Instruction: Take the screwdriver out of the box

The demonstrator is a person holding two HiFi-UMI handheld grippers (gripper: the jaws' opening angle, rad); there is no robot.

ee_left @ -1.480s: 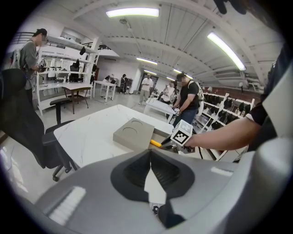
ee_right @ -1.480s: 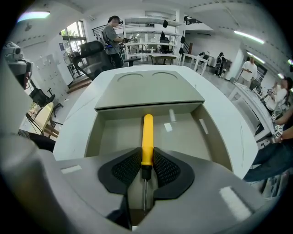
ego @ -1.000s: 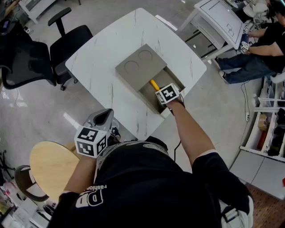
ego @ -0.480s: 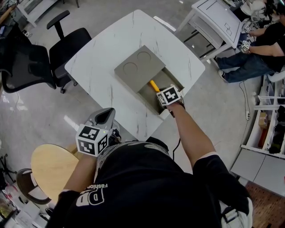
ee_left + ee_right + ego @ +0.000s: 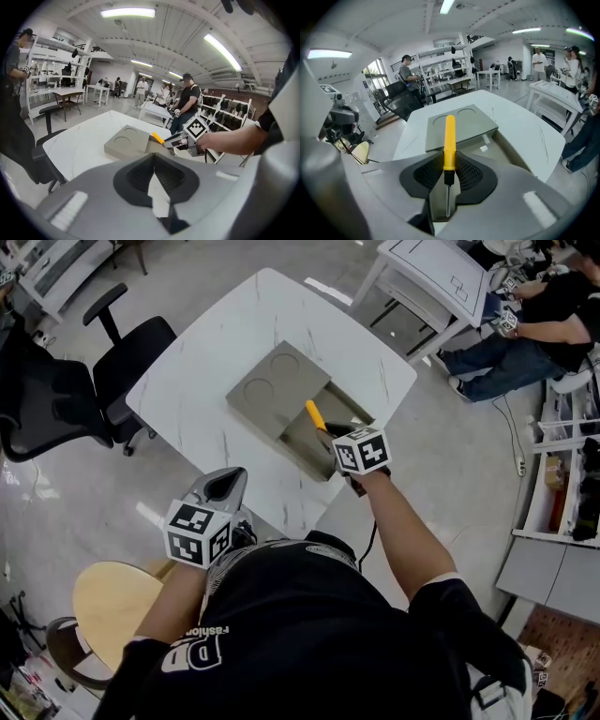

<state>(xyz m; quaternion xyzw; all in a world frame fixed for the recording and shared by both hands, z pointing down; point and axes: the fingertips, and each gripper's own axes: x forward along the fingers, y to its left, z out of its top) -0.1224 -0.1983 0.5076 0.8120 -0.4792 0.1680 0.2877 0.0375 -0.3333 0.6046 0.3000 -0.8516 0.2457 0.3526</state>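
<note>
The right gripper (image 5: 449, 174) is clamped on a yellow-handled screwdriver (image 5: 449, 136). The handle points away over the grey box (image 5: 277, 388) on a white table (image 5: 206, 352). The tool seems to hover just above the box's open near end. The left gripper (image 5: 153, 180), jaws together and empty, hangs beside the table's near edge.
</note>
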